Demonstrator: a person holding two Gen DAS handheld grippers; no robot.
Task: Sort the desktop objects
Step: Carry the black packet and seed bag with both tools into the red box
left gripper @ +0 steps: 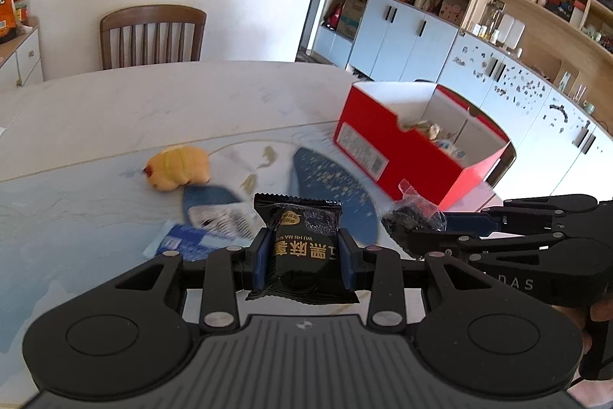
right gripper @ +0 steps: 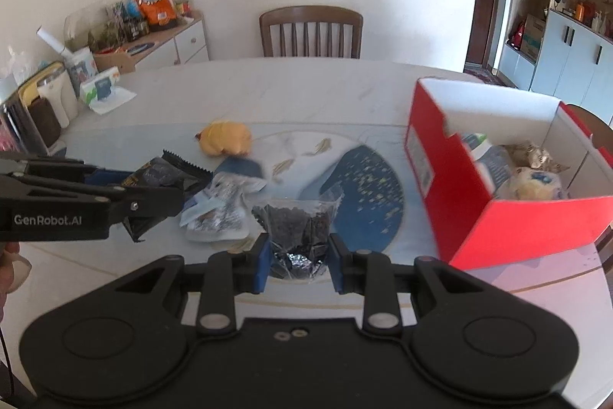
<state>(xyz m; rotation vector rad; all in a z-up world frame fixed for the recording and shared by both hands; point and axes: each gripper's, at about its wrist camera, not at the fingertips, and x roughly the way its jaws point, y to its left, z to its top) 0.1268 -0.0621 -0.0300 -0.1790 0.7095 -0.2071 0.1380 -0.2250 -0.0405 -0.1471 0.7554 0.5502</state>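
Left gripper (left gripper: 302, 261) is pinching a black snack packet (left gripper: 302, 248), blue pads pressed against both sides, packet lifted off the table (left gripper: 115, 110). The packet has gold print and a serrated top edge. From the right wrist view the same packet (right gripper: 168, 175) sticks out of the left gripper (right gripper: 161, 196) at the left edge, above the loose wrappers.

Right gripper (right gripper: 297, 261) is clamped on a clear bag of dark pellets (right gripper: 297, 229), pads tight on the lower part of the bag, bag top fanned out above the fingers. In the left wrist view that bag (left gripper: 415, 217) shows at the tip of the right gripper (left gripper: 417, 232), which comes in from the right side.

Red box (right gripper: 498, 202) sits on the table to the right, open top, white inside. It holds a few wrapped items: a round cream-coloured pack with blue print (right gripper: 536, 183) and a crinkled gold one (right gripper: 536, 154). Box in the left view (left gripper: 406, 148) is ahead and right of the held packet.

On the table between the grippers and a wooden chair (right gripper: 310, 33): a yellow plush toy (right gripper: 226, 138), a white-and-blue sachet (right gripper: 222, 209) lying flat, plus a blue wrapper (left gripper: 184, 242) near the left gripper. Table mat has a blue printed pattern (right gripper: 367, 194).

Sideboard (right gripper: 168, 45) at far left carries an orange snack bag (right gripper: 153, 0) and other clutter.
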